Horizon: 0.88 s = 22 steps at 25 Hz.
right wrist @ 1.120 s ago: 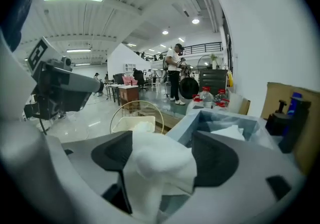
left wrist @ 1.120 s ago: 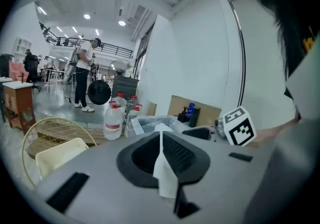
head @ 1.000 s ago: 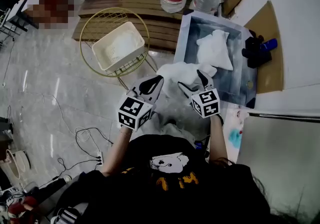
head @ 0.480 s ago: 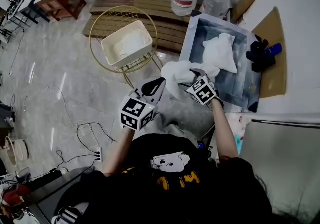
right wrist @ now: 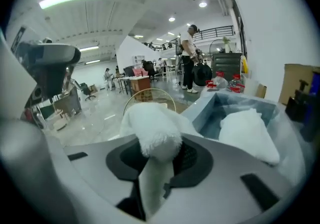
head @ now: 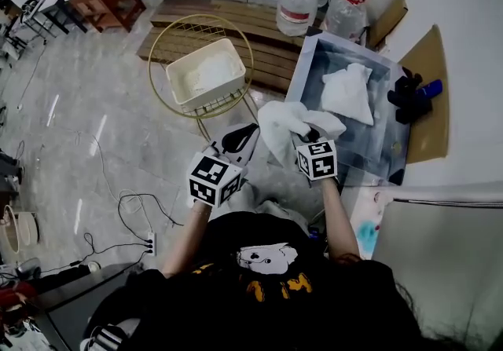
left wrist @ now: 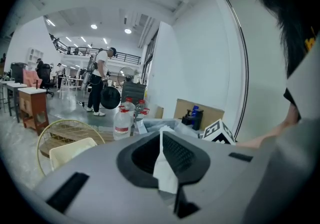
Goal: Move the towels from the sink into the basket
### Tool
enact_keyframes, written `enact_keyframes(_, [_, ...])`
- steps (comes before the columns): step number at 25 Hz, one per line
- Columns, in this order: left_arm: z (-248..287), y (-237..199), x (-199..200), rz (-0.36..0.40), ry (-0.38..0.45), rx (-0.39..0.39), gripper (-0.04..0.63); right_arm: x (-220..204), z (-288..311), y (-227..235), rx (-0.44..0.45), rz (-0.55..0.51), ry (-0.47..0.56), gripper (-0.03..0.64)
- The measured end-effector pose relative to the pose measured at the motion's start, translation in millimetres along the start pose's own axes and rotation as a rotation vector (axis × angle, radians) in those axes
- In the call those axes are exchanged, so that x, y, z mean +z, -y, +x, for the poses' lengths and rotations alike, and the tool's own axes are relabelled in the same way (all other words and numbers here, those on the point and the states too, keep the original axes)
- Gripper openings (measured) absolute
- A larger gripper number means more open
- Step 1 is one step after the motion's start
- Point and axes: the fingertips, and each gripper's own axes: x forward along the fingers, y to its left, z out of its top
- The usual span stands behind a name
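A white towel [head: 287, 123] hangs over the near left rim of the steel sink [head: 385, 149]. My right gripper [head: 310, 137] is at that rim, and its jaws are closing with a thick fold of the towel [right wrist: 152, 135] bulging between the pads [right wrist: 192, 155]. A second white towel [head: 348, 94] lies inside the sink [right wrist: 207, 110]. My left gripper [head: 242, 137] hovers just left of the hanging towel, shut, with a thin strip of white cloth [left wrist: 165, 168] pinched in it. The cream basket [head: 206, 74] sits in a gold wire ring on the floor, left of the sink.
Two large water bottles [head: 297, 2] stand behind the sink on a wooden pallet [head: 208, 16]. Black items and a blue bottle [head: 413, 94] sit on cardboard to the sink's right. Cables [head: 134, 212] trail over the floor at the left. A person [left wrist: 100, 80] stands far back.
My right gripper has gone forward onto the hanging towel and its jaws have closed round a fold. The left gripper has barely shifted.
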Motion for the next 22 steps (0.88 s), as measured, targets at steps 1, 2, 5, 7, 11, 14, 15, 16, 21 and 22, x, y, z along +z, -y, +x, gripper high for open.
enact_keyframes(1, [-2, 1, 1, -0.002, 0.004, 0.003, 0.020, 6, -6, -1, 0.009, 0.011, 0.026, 0.098])
enact_keyframes(2, [-4, 1, 1, -0.003, 0.007, 0.006, 0.020, 13, -12, -2, 0.015, 0.014, 0.052, 0.098])
enact_keyframes(5, [-11, 3, 0, -0.002, 0.011, 0.018, 0.020, 37, -33, -5, 0.016, 0.029, 0.134, 0.097])
enact_keyframes(7, [-14, 5, -2, -0.003, 0.009, 0.025, 0.020, 56, -49, -5, 0.016, 0.048, 0.196, 0.097])
enact_keyframes(11, [-26, 5, -6, -0.006, 0.010, 0.048, 0.020, 101, -79, -15, 0.036, 0.056, 0.324, 0.097])
enact_keyframes(14, [-36, 3, -6, -0.005, 0.013, 0.069, 0.020, 135, -95, -25, 0.045, 0.036, 0.403, 0.095])
enact_keyframes(15, [-39, 1, -6, -0.005, 0.013, 0.076, 0.020, 146, -100, -28, 0.048, 0.036, 0.428, 0.095])
enact_keyframes(16, [-43, -2, -5, -0.005, 0.011, 0.084, 0.020, 156, -104, -32, 0.058, 0.045, 0.455, 0.095])
enact_keyframes(21, [-53, -24, 4, -0.005, 0.038, 0.133, 0.020, 213, -118, -53, 0.148, 0.059, 0.589, 0.095])
enact_keyframes(22, [-56, -30, 6, -0.007, 0.044, 0.144, 0.020, 225, -118, -58, 0.162, 0.047, 0.607, 0.095])
